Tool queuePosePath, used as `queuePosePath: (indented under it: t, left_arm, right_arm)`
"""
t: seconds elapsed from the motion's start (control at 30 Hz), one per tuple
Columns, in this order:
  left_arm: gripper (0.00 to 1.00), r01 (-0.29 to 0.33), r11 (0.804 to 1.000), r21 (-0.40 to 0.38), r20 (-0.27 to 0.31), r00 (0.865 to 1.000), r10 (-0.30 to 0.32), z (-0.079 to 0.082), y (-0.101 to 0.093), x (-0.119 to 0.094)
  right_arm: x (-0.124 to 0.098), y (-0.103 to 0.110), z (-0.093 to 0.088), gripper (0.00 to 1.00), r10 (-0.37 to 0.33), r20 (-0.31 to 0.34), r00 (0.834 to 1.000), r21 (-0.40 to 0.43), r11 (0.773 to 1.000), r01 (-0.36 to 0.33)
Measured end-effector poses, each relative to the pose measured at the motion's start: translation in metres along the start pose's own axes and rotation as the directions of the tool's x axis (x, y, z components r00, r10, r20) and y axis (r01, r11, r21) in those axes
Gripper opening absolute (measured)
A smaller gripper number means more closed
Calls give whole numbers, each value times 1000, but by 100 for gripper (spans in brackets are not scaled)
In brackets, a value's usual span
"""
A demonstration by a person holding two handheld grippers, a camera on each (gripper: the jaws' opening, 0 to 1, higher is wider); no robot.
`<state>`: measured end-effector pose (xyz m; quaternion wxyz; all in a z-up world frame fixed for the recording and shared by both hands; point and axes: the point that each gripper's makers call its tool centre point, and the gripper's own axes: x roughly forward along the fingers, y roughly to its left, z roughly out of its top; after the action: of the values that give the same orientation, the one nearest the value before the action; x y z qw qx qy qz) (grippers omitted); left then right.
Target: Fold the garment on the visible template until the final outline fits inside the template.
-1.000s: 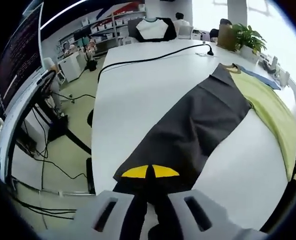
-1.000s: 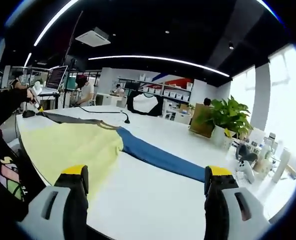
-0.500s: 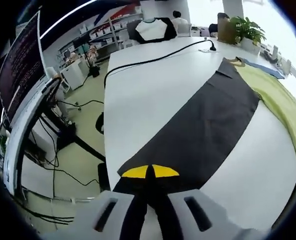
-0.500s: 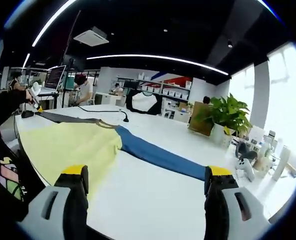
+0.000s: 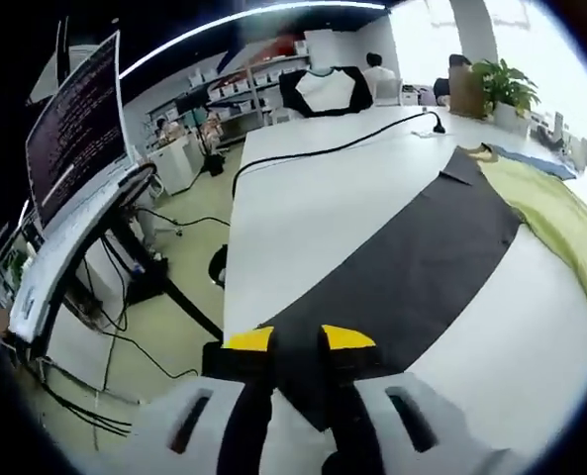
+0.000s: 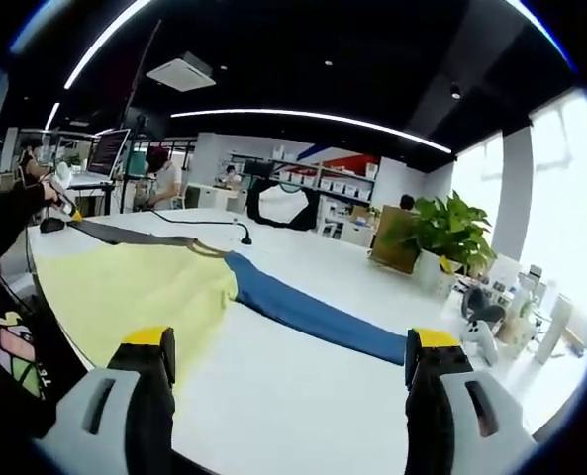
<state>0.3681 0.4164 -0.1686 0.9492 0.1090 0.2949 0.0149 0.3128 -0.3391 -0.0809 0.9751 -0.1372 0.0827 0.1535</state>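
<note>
A long garment lies stretched over the white table (image 5: 313,188). Its dark grey part (image 5: 412,267) runs from my left gripper (image 5: 298,341) toward a yellow-green part (image 5: 560,218) and a blue end (image 5: 531,158). The left jaws stand slightly apart, open, with the dark corner lying between and under them at the table's near edge. In the right gripper view the yellow-green part (image 6: 135,287), the blue strip (image 6: 303,309) and the far dark strip (image 6: 125,233) lie across the table (image 6: 303,396). My right gripper (image 6: 291,341) hangs wide open above it, holding nothing.
A black cable (image 5: 333,148) crosses the far half of the table. A potted plant (image 5: 506,84) stands at the far corner, also seen as a plant (image 6: 441,233) in the right gripper view. A monitor (image 5: 75,129) and floor cables are left of the table. A person's dark sleeve (image 6: 6,218) reaches in.
The left jaws, shut on the dark corner before, have parted a little. The left view has shifted back and left along the table edge. The right gripper has barely moved.
</note>
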Motion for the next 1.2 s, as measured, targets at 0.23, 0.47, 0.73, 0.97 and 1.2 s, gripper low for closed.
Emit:
queuePosePath:
  t: [0.23, 0.47, 0.73, 0.97, 1.2]
  left_arm:
    - [34, 41, 996, -84, 175, 984, -26, 18, -24, -24]
    - [43, 64, 998, -26, 348, 936, -51, 49, -49, -55]
    - [59, 77, 996, -43, 452, 891, -50, 68, -76, -95]
    - [72, 101, 994, -39, 507, 859, -68, 76, -104, -119]
    - [87, 134, 990, -48, 530, 843, -89, 75, -126, -132]
  right_arm:
    - [-6, -7, 6, 100, -26, 5, 1000, -10, 1000, 26]
    - [-4, -4, 13, 100, -25, 14, 1000, -12, 1000, 25]
    - [-1, -6, 11, 100, -26, 13, 1000, 3, 1000, 26]
    - [-2, -11, 7, 100, -34, 16, 999, 18, 999, 34]
    - [-7, -20, 10, 100, -60, 39, 997, 30, 998, 59]
